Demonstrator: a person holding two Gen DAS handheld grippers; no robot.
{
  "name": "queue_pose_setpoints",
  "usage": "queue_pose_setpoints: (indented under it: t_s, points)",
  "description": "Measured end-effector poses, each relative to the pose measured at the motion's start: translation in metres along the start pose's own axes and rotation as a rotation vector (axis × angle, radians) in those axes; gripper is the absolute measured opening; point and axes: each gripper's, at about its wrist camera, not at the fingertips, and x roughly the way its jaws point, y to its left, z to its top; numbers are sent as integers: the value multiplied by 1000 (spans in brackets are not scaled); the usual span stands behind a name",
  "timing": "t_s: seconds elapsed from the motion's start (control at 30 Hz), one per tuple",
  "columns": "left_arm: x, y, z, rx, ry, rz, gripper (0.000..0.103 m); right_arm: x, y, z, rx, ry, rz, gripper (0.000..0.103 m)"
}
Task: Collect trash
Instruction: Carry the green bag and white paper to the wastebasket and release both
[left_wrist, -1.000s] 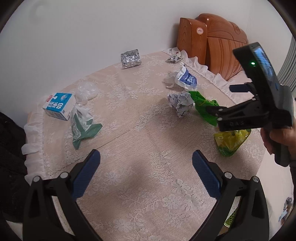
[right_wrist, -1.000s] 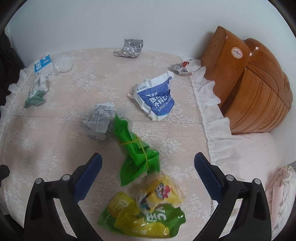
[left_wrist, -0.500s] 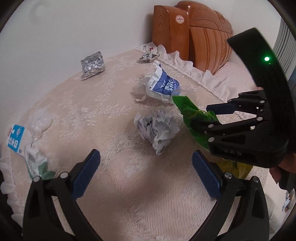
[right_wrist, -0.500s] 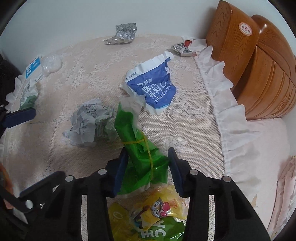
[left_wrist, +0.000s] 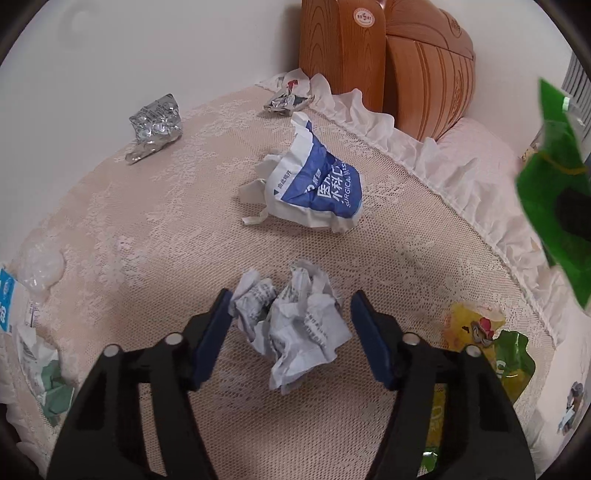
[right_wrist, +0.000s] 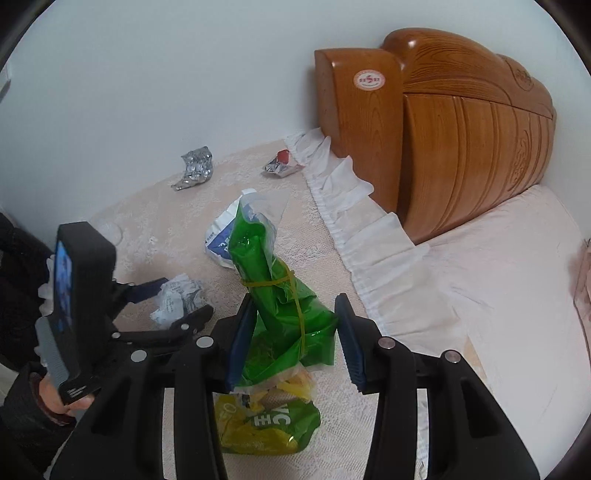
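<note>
My right gripper (right_wrist: 295, 334) is shut on a green plastic bag (right_wrist: 275, 295) tied with a yellow band and holds it lifted above the table; the bag also shows at the right edge of the left wrist view (left_wrist: 554, 206). My left gripper (left_wrist: 290, 332) is down over a crumpled grey paper ball (left_wrist: 295, 321), its blue pads (left_wrist: 212, 339) on either side and touching it; the ball also shows in the right wrist view (right_wrist: 177, 299). A blue-and-white surgical mask packet (left_wrist: 317, 188) lies behind. A yellow-green snack bag (right_wrist: 266, 421) lies under the right gripper.
A lace cloth (left_wrist: 147, 221) covers the round table. Silver foil (left_wrist: 155, 125) and a small wrapper (left_wrist: 288, 101) lie at the far edge, a milk carton (left_wrist: 5, 299) and clear plastic (left_wrist: 40, 269) at the left. A wooden headboard (right_wrist: 443, 129) and bed (right_wrist: 498, 288) stand to the right.
My right gripper closed on the green bag and lifted it off the table. My left gripper moved forward and down and narrowed around the paper ball.
</note>
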Motion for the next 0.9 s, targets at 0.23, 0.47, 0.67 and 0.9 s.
queue_pose_setpoints:
  t_s: [0.23,0.47,0.67,0.9]
  points:
    - [-34,2,-10,-13,-38,19,43,-45,-9,-30,72,-33,20,44]
    - [-120,-16,-51,24,-106,62,43,-82,-10,-81,107,-30,6,44]
    - [-169,-46,-96,21,-86,-66,43,-109,-18,-142,158,-6,-14,44]
    - [-182,-108,-131,155,-73,-173,43,-129,-47,-214,268,59,-59,44]
